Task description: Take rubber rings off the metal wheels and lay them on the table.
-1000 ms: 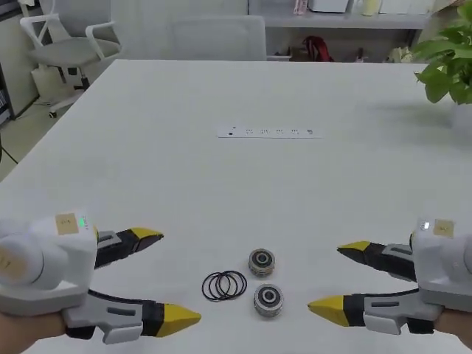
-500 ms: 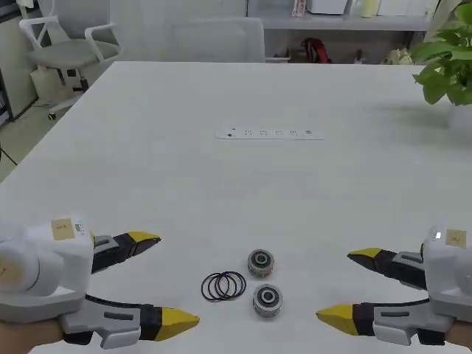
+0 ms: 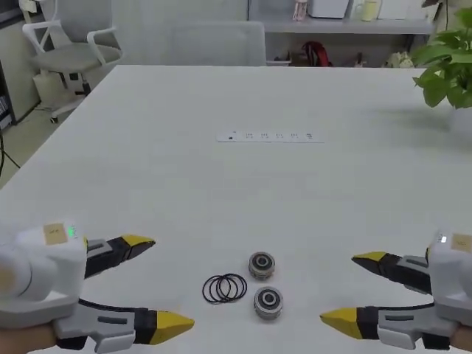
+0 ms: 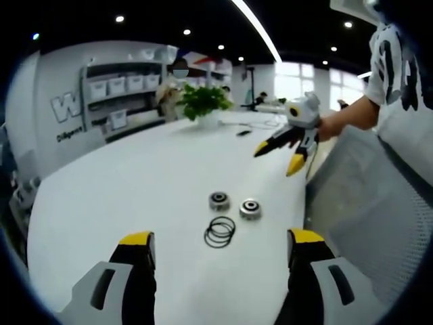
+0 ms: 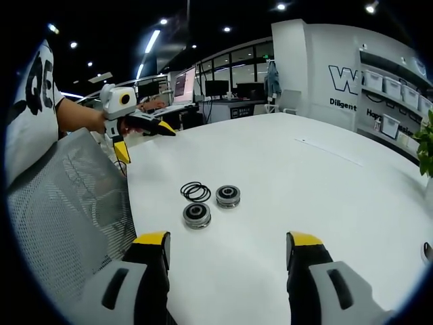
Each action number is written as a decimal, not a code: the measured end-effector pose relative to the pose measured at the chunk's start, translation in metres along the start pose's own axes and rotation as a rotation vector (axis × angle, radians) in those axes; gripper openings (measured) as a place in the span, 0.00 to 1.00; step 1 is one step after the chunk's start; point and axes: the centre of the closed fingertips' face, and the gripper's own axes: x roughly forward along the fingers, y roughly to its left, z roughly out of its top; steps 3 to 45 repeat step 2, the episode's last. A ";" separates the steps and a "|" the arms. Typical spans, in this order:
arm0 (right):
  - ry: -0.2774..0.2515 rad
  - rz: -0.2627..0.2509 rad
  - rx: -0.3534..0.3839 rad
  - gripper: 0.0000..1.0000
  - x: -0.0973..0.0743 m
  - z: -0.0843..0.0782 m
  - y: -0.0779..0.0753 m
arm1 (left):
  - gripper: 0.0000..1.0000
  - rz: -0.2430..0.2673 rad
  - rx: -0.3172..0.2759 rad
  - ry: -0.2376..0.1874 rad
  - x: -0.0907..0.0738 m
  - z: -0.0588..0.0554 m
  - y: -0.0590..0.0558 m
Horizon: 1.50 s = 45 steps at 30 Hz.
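Main hazard, as a judgement: the loose stack of thin rubber rings (image 3: 224, 287), lying flat on the counter (image 3: 221, 184) just left of the two metal wheels (image 3: 262, 264), easily scattered or dragged by a yellow tip coming in low. Second hazard: either wheel, lying free and unheld, likely to skid away under an off-centre pinch. Any ring seated on a wheel: too small to tell, hence the chance of a wasted grab at a bare rim. Left claw (image 3: 164, 282): jaws spread wide, holding nothing, touching nothing, poised left of the rings near the counter's front edge. Right claw (image 3: 348, 288): likewise wide apart and empty, to the right of the wheels and well apart from them. Rings and wheels between the two claws; in each gripper view, ahead of that claw's own jaws, with the opposite claw beyond, also agape.
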 end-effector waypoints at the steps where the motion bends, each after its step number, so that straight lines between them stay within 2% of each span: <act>1: 0.001 0.000 0.000 0.68 0.000 0.000 0.000 | 0.81 0.002 -0.001 0.000 0.000 0.000 0.000; 45: 0.002 -0.001 0.000 0.68 -0.001 -0.001 0.000 | 0.81 0.003 -0.002 0.000 -0.001 -0.001 0.001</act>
